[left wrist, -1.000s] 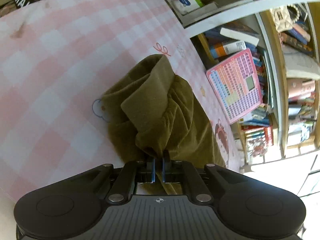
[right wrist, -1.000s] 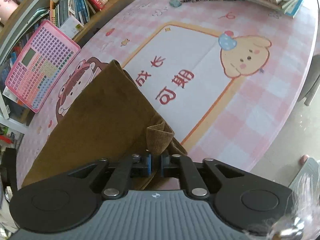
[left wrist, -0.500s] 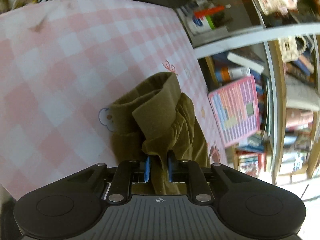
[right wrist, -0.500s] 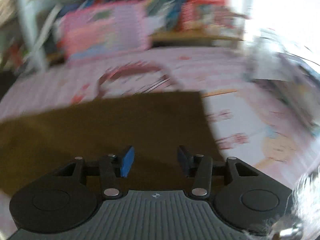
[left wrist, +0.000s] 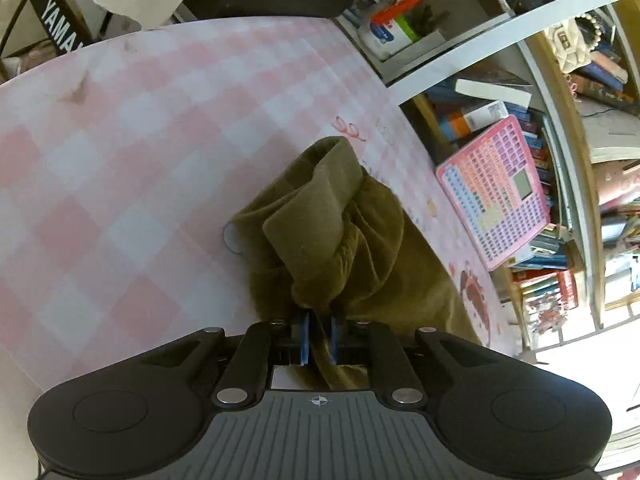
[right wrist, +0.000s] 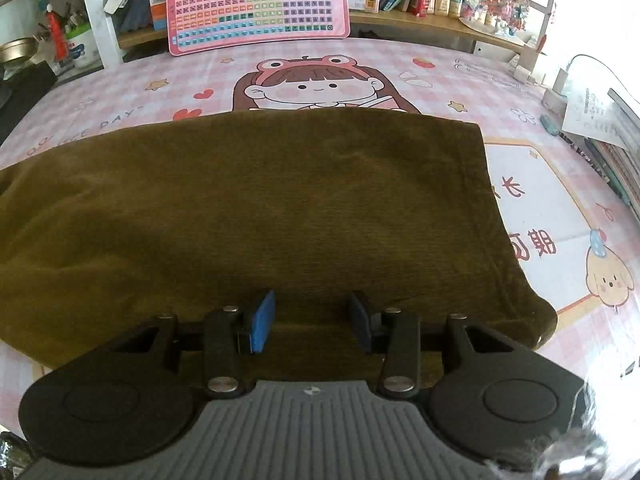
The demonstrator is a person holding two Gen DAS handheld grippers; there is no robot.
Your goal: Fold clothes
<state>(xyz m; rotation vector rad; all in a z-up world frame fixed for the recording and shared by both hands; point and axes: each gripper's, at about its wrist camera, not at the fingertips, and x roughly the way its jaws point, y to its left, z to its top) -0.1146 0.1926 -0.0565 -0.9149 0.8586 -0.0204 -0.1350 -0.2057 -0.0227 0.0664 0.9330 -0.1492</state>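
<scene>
- A second ago my right gripper [right wrist: 310,322] was pinched on a corner of the olive-brown garment [right wrist: 248,216]; now its fingers stand apart and empty, low over the near hem. That corner has been let go.
- Since then the right half has gone from a lifted peak to a smooth panel, flat on the pink cartoon-print counter [right wrist: 520,92]. I judge one fold on that side has just been laid, though I can't tell how many remain.
- My left gripper [left wrist: 319,338] is still clamped on a bunch of the garment [left wrist: 340,236], as it was a second ago. The fingers are nearly together with cloth between them.
- At that end the fabric is bunched and raised, with a thick banded edge curling up off the counter [left wrist: 140,152].
- In the right wrist view the long axis runs left to right across the counter, parallel to the pink keyboard toy [right wrist: 256,0] propped at the back. The squared-off end points right, and the gathered end runs out of frame to the left.
</scene>
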